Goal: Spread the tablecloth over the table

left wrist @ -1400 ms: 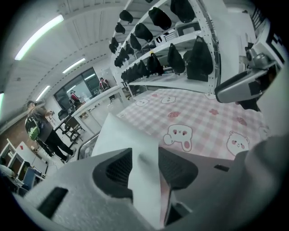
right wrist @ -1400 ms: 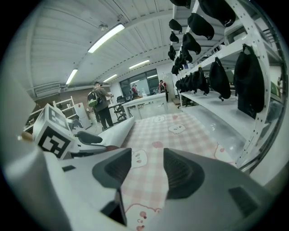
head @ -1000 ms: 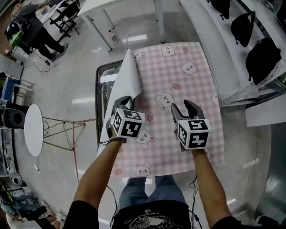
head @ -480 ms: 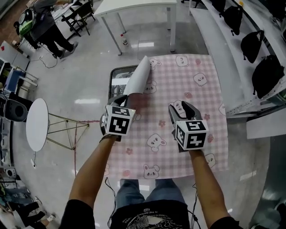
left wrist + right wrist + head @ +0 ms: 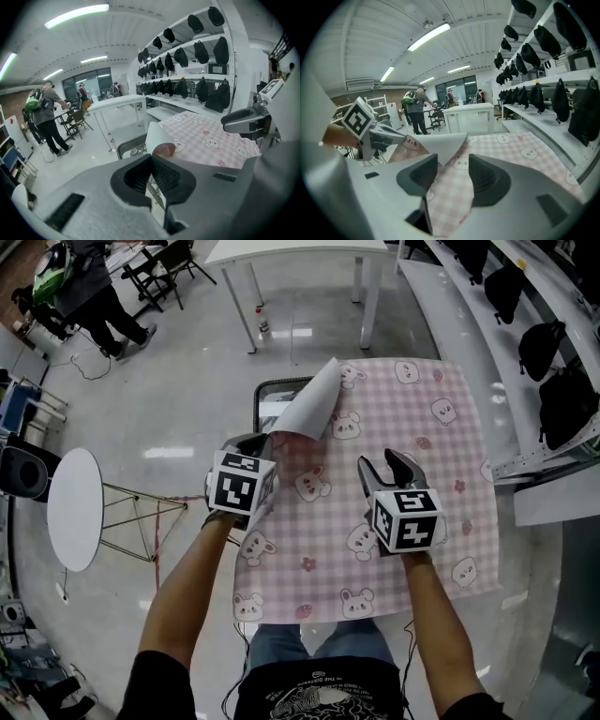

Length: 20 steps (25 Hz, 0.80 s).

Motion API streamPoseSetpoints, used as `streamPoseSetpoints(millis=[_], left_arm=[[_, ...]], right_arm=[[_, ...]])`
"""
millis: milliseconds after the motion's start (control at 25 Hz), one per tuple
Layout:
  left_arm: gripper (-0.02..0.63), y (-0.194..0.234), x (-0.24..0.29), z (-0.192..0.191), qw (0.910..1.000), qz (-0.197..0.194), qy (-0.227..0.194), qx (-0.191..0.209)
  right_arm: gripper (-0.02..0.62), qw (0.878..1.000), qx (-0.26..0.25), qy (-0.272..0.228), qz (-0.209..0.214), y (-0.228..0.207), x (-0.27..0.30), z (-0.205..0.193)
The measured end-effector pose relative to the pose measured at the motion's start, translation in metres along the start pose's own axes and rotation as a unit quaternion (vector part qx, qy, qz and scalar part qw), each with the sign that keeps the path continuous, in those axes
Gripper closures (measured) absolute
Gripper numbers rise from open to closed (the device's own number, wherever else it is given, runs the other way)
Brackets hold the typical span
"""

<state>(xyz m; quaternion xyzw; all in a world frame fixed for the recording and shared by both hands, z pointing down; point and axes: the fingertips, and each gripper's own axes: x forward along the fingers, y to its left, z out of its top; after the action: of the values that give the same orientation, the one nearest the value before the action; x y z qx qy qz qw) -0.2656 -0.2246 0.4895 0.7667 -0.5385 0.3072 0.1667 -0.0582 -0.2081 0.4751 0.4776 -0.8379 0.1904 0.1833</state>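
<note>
- The pink checked tablecloth, printed with small bears, lies over most of the surface; we see only the far left corner of the surface bare.
- At that corner of the surface the cloth's edge is lifted and curls over, which shows us its white underside.
- The left gripper is clamped on this lifted edge, above the left side of the surface; its jaws meet on the cloth.
- The right gripper hangs above the middle of the surface, over the cloth; we see its jaws stand apart and press on nothing.
</note>
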Motion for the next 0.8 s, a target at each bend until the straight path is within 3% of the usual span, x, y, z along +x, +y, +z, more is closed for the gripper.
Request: streamPoseSetpoints(millis=[320, 520, 800], left_arm=[[0.597, 0.046, 0.027, -0.032, 0.9986, -0.05, -0.002, -0.016], [0.597, 0.094, 0.013, -0.058, 0.9971, -0.072, 0.005, -0.027], [0.597, 0.109, 0.054, -0.081, 0.9942, -0.099, 0.018, -0.038]], right_arm=[[0.383, 0.999, 0.003, 0.01, -0.032, 0.028, 0.044, 0.002], [0.385, 0.998, 0.011, 0.018, -0.059, 0.074, 0.053, 0.008], [0.385, 0.995, 0.022, 0.039, -0.084, 0.07, 0.084, -0.005]])
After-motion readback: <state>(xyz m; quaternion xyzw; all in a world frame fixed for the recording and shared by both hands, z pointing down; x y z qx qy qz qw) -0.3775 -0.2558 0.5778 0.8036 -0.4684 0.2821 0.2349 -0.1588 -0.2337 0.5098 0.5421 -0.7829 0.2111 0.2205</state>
